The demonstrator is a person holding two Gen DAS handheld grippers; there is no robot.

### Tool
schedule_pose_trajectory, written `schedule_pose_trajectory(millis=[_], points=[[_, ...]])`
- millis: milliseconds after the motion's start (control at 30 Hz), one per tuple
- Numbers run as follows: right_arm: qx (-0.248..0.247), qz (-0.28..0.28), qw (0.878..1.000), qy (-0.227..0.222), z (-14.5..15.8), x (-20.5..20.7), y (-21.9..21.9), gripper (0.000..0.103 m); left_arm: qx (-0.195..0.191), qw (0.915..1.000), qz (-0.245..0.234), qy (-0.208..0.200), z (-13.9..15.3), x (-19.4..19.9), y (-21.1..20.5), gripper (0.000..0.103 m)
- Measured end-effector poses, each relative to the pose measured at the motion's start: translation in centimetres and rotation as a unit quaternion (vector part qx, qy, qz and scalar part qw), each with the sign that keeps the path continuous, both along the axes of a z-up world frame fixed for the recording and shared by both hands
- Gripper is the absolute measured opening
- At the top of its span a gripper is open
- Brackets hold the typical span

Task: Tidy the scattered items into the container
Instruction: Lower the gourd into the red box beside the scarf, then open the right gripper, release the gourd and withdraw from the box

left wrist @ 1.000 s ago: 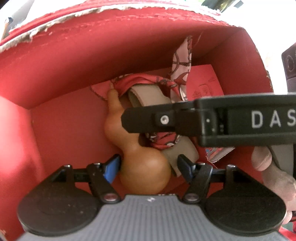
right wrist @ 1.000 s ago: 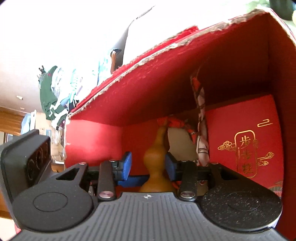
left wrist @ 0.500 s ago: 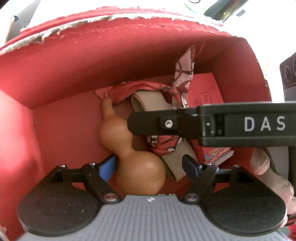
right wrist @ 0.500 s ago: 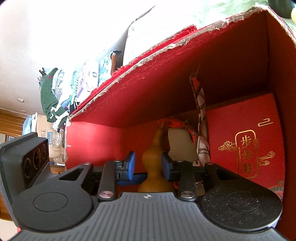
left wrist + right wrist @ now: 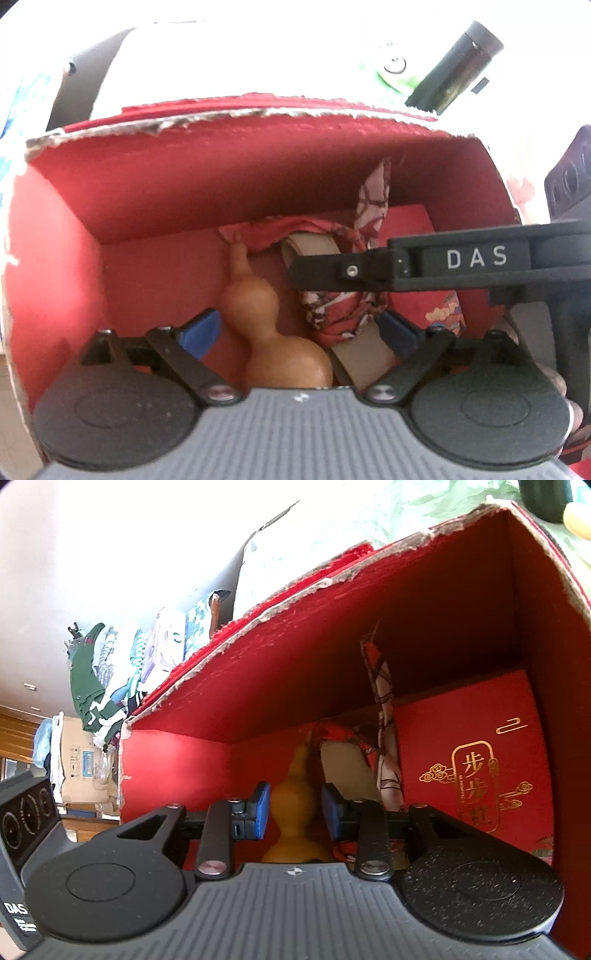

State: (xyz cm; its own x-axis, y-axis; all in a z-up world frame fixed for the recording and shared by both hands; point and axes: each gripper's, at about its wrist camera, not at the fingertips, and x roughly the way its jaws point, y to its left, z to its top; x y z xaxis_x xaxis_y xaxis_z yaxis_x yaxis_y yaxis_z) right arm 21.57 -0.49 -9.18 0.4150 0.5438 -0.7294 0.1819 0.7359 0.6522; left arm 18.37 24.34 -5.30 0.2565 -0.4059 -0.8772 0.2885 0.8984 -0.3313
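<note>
A tan gourd (image 5: 284, 362) lies on the floor of the red box (image 5: 166, 199), beside a red patterned scarf (image 5: 343, 314) and a beige strap (image 5: 314, 245). My left gripper (image 5: 298, 332) hovers over it, jaws opening wide, and its blue pads are clear of the gourd. In the right wrist view my right gripper (image 5: 296, 810) stands part open inside the red box (image 5: 332, 686). The gourd (image 5: 291, 801) shows deeper in, through the gap between its pads. Nothing is gripped. One black finger (image 5: 351, 271) of that gripper crosses above the scarf.
A red packet with gold print (image 5: 472, 760) leans against the box's right wall. The scarf's tail (image 5: 384, 716) stands up beside it. A dark bottle (image 5: 458, 70) lies beyond the torn rim. Clothes (image 5: 110, 672) hang far left. A person's hand (image 5: 554, 387) holds the right gripper.
The left gripper's jaws have spread wide off the gourd and it has pulled back and up. The gourd stays on the box floor. The right gripper's jaws narrowed slightly; that hand kept still.
</note>
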Motion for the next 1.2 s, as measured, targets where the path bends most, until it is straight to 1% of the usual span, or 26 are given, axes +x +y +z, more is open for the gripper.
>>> schedule_pose_trajectory(millis=[200,267,333,433,500,600,800,867,1000,1067,1200], points=[[-0.009,-0.004,1.000,-0.003,0.2,-0.2,0.3,0.035,0.001,0.9995,0.027,-0.015,0.2,0.0,0.5,0.093],[-0.010,-0.003,1.000,-0.004,0.2,-0.3,0.4,0.035,0.004,0.9991,0.034,-0.025,1.6,-0.7,0.6,0.093],[-0.011,-0.002,1.000,-0.006,0.3,-0.2,0.9,0.035,0.012,0.9985,0.038,-0.039,1.2,-0.7,0.2,0.093],[-0.014,-0.004,1.000,-0.016,0.4,-0.5,0.7,0.035,0.029,0.9963,0.041,-0.070,1.5,-1.1,-0.3,0.093],[-0.022,-0.010,0.999,-0.022,0.6,-0.5,0.7,0.035,0.042,0.9938,0.042,-0.094,2.0,-1.4,-0.5,0.093],[-0.038,-0.017,0.998,-0.039,1.1,-0.6,0.7,0.035,0.067,0.9903,0.044,-0.114,2.2,-1.6,-0.9,0.093],[-0.055,-0.022,0.996,-0.059,1.5,-1.0,0.8,0.035,0.120,0.9768,0.054,-0.169,2.8,-2.6,-1.8,0.096],[-0.062,-0.026,0.996,-0.064,1.6,-1.1,0.9,0.035,0.130,0.9735,0.062,-0.178,2.9,-2.8,-1.9,0.096],[-0.089,-0.037,0.991,-0.093,2.4,-1.8,1.2,0.035,0.137,0.9702,0.079,-0.184,3.0,-2.9,-1.6,0.096],[-0.101,-0.045,0.988,-0.108,2.9,-2.7,0.3,0.035,0.139,0.9685,0.090,-0.186,3.1,-2.9,-1.4,0.096],[-0.097,-0.069,0.984,-0.130,3.5,-4.2,-0.3,0.035,0.150,0.9635,0.105,-0.195,3.2,-2.9,-1.5,0.096]])
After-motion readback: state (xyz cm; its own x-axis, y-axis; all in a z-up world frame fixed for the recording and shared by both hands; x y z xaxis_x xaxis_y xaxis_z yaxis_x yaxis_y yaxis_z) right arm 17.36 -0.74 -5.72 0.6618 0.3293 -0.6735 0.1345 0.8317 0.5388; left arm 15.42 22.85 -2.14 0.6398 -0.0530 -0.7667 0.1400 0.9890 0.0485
